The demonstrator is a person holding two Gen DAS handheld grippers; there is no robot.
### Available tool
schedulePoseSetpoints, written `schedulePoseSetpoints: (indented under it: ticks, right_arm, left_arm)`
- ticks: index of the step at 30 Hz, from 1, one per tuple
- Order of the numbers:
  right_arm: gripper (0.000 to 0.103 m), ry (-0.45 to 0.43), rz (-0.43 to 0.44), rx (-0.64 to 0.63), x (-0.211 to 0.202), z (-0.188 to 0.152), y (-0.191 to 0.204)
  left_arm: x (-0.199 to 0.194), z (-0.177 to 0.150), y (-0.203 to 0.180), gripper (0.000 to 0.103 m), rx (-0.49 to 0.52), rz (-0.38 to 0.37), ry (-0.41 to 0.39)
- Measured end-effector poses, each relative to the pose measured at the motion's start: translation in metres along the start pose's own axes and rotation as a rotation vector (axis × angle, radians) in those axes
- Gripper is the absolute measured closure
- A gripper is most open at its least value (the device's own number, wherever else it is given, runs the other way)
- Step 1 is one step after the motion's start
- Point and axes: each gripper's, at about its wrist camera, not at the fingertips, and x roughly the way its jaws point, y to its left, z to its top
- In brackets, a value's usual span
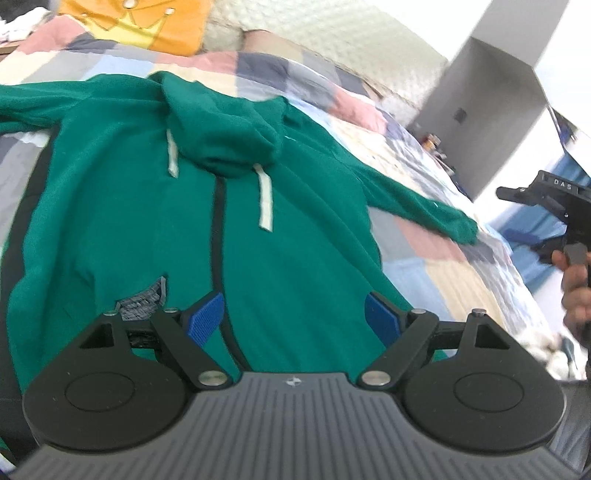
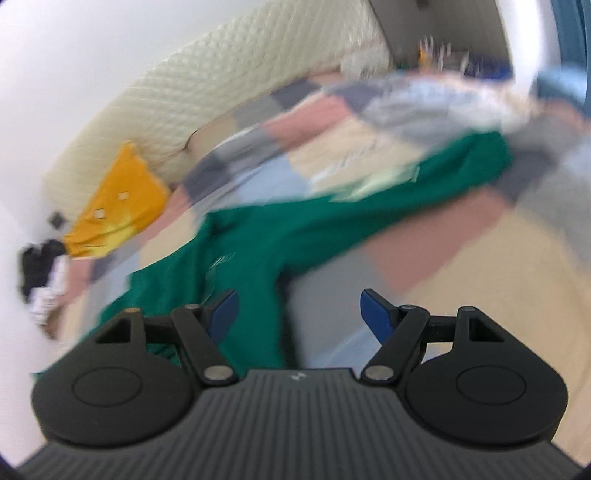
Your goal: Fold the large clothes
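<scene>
A green hoodie (image 1: 122,206) lies spread flat, front up, on a bed (image 1: 436,258) covered with a patchwork quilt in pink, blue, grey and cream squares. Its hood is folded down over the chest, two white drawstrings (image 1: 266,203) hang on either side of the dark zip, and one sleeve (image 1: 417,206) stretches out sideways across the quilt. The left claw (image 1: 293,315) hovers over the lower front of the hoodie with its blue pads wide apart and nothing between them. The right claw (image 2: 299,314) is also wide and holds nothing; its view is blurred, looking across the hoodie's outstretched sleeve and the quilt. In the left view a hand (image 1: 576,291) grips the other tool beyond the sleeve's cuff. An orange pillow (image 1: 147,22) rests against the cream padded headboard (image 2: 207,74).
</scene>
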Motion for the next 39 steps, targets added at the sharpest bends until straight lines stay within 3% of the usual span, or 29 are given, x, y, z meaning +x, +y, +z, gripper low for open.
schedulePoseSetpoints:
  ticks: [3, 5, 7, 10, 18, 20, 22, 25, 32, 36, 39]
  right_arm:
    - [0.029, 0.048, 0.062, 0.079, -0.001, -0.032, -0.011]
    - [0.029, 0.080, 0.059, 0.092, 0.002, -0.050, -0.018]
    - [0.028, 0.115, 0.058, 0.136, 0.004, -0.060, -0.028]
    - [0.027, 0.088, 0.069, 0.197, -0.002, -0.064, -0.043]
    - [0.026, 0.126, 0.093, 0.271, 0.012, -0.070, -0.064]
    - [0.026, 0.136, 0.092, 0.283, 0.015, -0.071, -0.070]
    - [0.026, 0.153, 0.087, 0.304, 0.021, -0.072, -0.076]
    - [0.026, 0.177, 0.098, 0.331, 0.028, -0.074, -0.081]
    - [0.026, 0.207, 0.113, 0.332, 0.034, -0.077, -0.081]
    - [0.026, 0.206, 0.102, 0.331, 0.033, -0.077, -0.081]
    - [0.026, 0.210, 0.090, 0.324, 0.034, -0.077, -0.080]
  left_arm:
    - [-0.003, -0.007, -0.009, 0.017, 0.045, -0.012, 0.004]
    - [-0.002, -0.012, -0.017, 0.017, 0.086, -0.019, 0.012]
    - [0.000, -0.019, -0.028, 0.017, 0.148, -0.084, 0.023]
    - [0.015, -0.026, -0.049, 0.017, 0.226, -0.129, 0.082]
    - [0.063, -0.041, -0.087, 0.020, 0.541, -0.033, 0.220]
    - [0.072, -0.047, -0.086, 0.036, 0.624, 0.020, 0.252]
    - [0.081, -0.052, -0.083, 0.038, 0.713, 0.087, 0.291]
    - [0.085, -0.059, -0.077, 0.039, 0.789, 0.102, 0.328]
    - [0.095, -0.088, -0.086, 0.046, 1.002, 0.131, 0.299]
    - [0.099, -0.091, -0.091, 0.050, 1.043, 0.178, 0.252]
    - [0.106, -0.088, -0.089, 0.073, 1.027, 0.200, 0.222]
